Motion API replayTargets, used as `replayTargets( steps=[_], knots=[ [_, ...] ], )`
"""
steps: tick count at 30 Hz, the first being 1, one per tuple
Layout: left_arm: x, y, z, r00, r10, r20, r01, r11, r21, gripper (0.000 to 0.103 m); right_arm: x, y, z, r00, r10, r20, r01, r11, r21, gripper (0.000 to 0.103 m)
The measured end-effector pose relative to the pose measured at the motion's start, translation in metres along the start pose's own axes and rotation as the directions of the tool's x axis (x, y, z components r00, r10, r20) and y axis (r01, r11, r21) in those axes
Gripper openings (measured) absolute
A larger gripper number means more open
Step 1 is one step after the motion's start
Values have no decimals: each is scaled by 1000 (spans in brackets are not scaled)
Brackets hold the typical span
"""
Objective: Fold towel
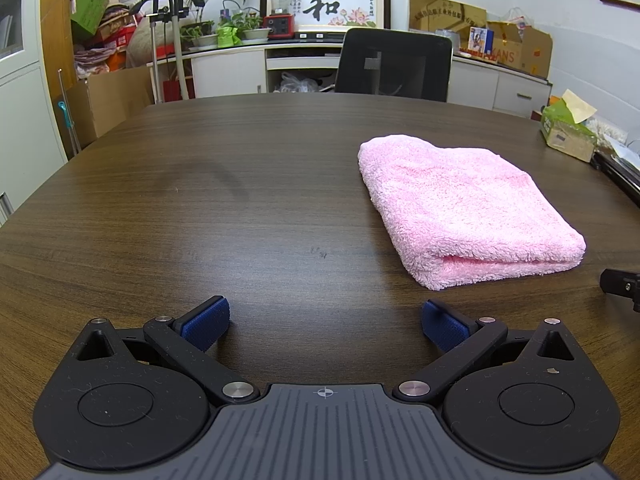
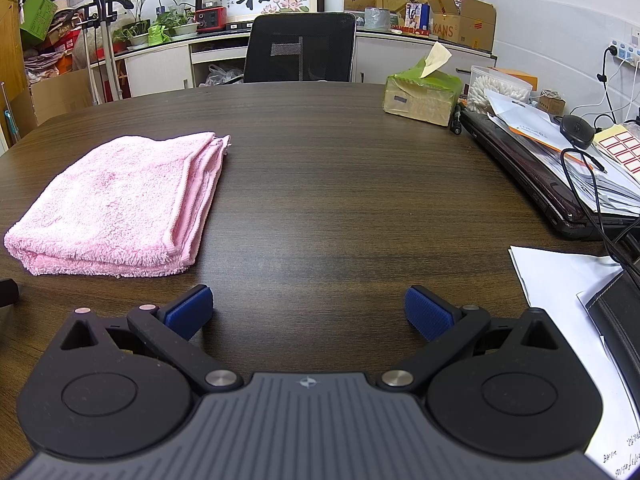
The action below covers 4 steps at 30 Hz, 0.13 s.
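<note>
One folded pink towel [image 1: 464, 216] is laid on the dark wood-grain table [image 1: 240, 184], at two o'clock from the left gripper [image 1: 325, 322] and ten o'clock from the right gripper [image 2: 308, 312]. Both grippers are held spread and empty. A black chair [image 2: 300, 48] is seen at twelve o'clock, a tissue box [image 2: 420, 96] at one o'clock.

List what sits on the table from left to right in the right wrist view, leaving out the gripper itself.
Pink towel → green tissue box → tub of cotton swabs → black mouse → sheet of red-bordered labels.
</note>
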<state>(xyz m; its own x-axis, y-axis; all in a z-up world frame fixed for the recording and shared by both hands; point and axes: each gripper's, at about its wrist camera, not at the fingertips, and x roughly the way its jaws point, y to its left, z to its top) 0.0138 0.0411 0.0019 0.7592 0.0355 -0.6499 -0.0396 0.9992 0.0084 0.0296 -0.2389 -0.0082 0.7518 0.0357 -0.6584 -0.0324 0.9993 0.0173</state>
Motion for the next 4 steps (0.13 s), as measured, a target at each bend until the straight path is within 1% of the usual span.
replayTargets(
  steps=[4],
  knots=[
    [0, -1, 0, 1000, 3, -1, -3, 1000, 5, 103, 0, 0, 0, 1000, 0, 0, 0, 1000, 0, 103]
  ],
)
